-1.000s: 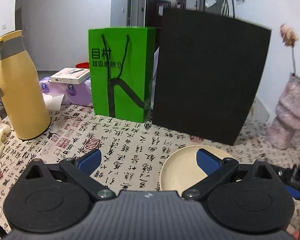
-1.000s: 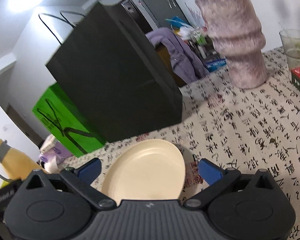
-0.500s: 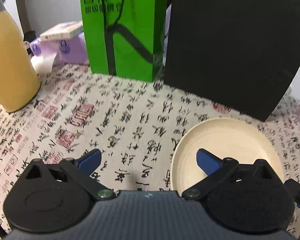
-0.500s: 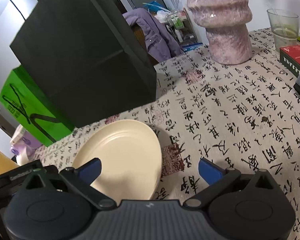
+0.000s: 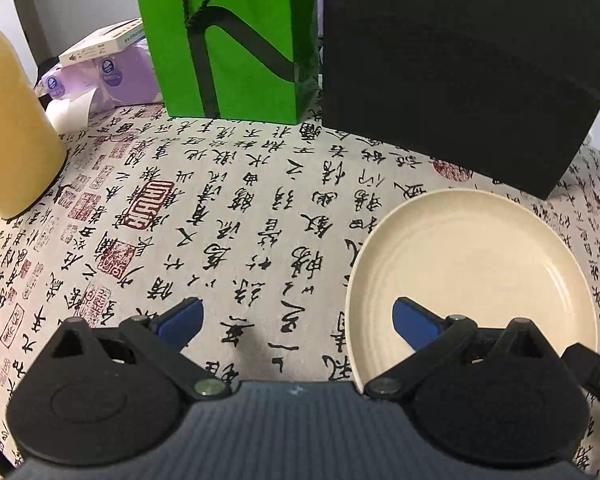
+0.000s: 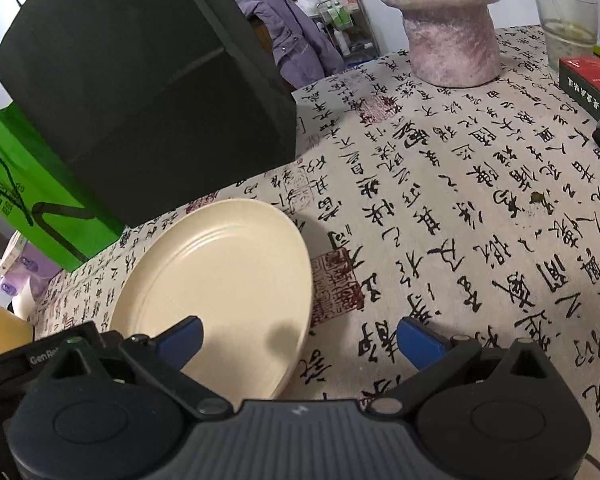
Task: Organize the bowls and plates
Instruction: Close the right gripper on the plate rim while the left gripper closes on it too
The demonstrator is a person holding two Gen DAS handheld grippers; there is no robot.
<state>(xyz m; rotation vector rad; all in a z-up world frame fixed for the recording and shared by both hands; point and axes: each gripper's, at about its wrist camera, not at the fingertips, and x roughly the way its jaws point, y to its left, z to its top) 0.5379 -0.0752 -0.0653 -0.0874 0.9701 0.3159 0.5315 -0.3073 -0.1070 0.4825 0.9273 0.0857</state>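
Observation:
A cream plate (image 5: 472, 272) lies flat on the calligraphy-print tablecloth (image 5: 236, 208), in front of a black paper bag (image 5: 460, 52). My left gripper (image 5: 296, 320) is open just above the cloth; its right finger hangs over the plate's left rim, its left finger over bare cloth. In the right wrist view the same cream plate (image 6: 220, 272) lies at the lower left. My right gripper (image 6: 300, 338) is open, with its left finger over the plate's right part and its right finger over the cloth. Neither gripper holds anything.
A green paper bag (image 5: 228, 36) stands beside the black one. A yellow thermos (image 5: 8, 128) stands at far left, tissue packs (image 5: 112, 76) behind it. A pink ribbed vase (image 6: 448, 28), a glass (image 6: 568, 20) and a red box (image 6: 588, 80) occupy the right side.
Both grippers have tilted down and come closer to the table and the plate. The plate looks larger in both views. Both stay open.

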